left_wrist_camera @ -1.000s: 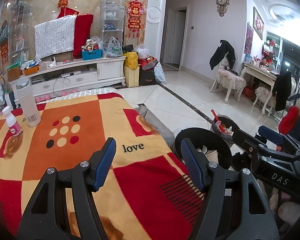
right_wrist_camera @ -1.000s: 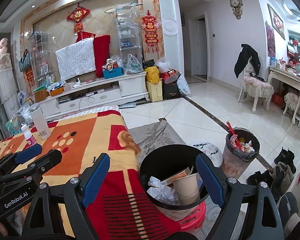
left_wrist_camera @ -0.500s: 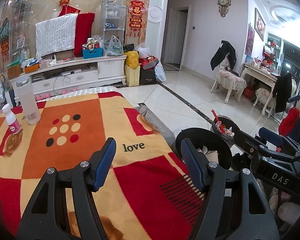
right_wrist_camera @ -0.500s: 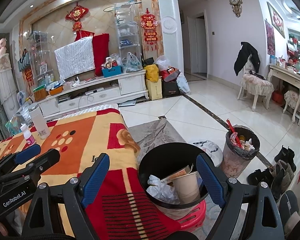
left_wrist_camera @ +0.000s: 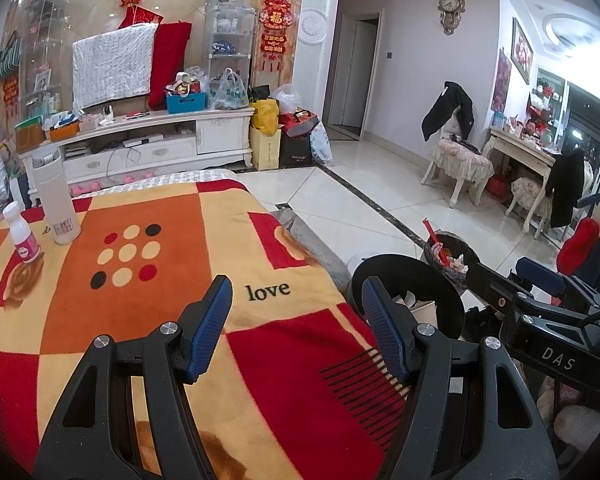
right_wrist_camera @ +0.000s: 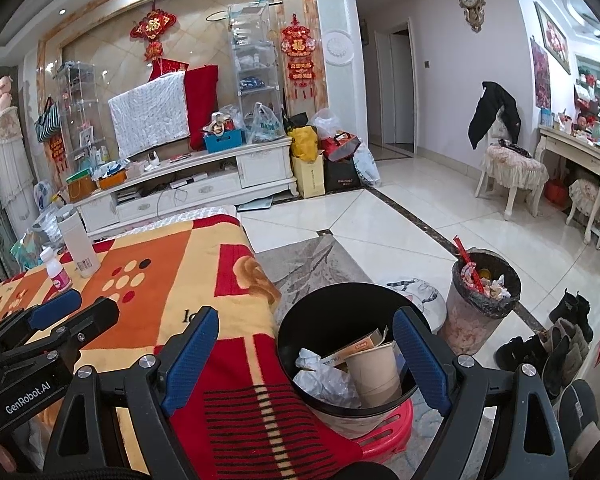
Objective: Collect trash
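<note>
Crumpled white paper (right_wrist_camera: 326,376) beside tapered cup (right_wrist_camera: 374,370), round black bin (right_wrist_camera: 300,320)

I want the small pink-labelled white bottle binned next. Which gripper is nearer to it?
Left. The left gripper hangs over the blanket, with the small pink-labelled white bottle ahead to its left. The right gripper is over the black bin, farther away.

Red-orange checked blanket (left_wrist_camera: 140,280), black bin (right_wrist_camera: 340,312), blue-padded tongs (right_wrist_camera: 304,344).
</note>
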`<state>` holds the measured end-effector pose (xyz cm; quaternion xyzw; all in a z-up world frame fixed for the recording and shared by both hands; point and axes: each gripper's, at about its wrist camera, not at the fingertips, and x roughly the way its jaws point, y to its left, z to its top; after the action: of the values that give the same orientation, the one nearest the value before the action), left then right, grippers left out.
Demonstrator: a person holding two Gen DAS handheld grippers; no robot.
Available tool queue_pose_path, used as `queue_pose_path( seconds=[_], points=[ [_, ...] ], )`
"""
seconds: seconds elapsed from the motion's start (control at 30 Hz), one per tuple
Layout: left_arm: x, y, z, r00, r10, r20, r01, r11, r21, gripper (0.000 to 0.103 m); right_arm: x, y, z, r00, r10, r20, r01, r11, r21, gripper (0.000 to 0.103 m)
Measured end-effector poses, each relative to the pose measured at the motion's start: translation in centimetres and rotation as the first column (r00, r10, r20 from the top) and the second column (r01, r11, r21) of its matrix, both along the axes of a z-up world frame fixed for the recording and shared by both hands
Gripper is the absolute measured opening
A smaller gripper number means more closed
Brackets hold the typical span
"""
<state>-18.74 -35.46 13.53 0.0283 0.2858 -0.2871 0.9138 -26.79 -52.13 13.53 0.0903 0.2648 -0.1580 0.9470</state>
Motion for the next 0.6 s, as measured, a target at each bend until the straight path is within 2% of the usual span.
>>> queue_pose_path(
  seconds=[0.6],
  points=[
    [0.12,-0.26,-0.20,1.000,-0.001,-0.008,0.001,1.000,0.002,0.067,0.04,0.19,-0.44,1.000,0.002,-0.013,-0.002,1.000,0.008,0.088]
  ],
)
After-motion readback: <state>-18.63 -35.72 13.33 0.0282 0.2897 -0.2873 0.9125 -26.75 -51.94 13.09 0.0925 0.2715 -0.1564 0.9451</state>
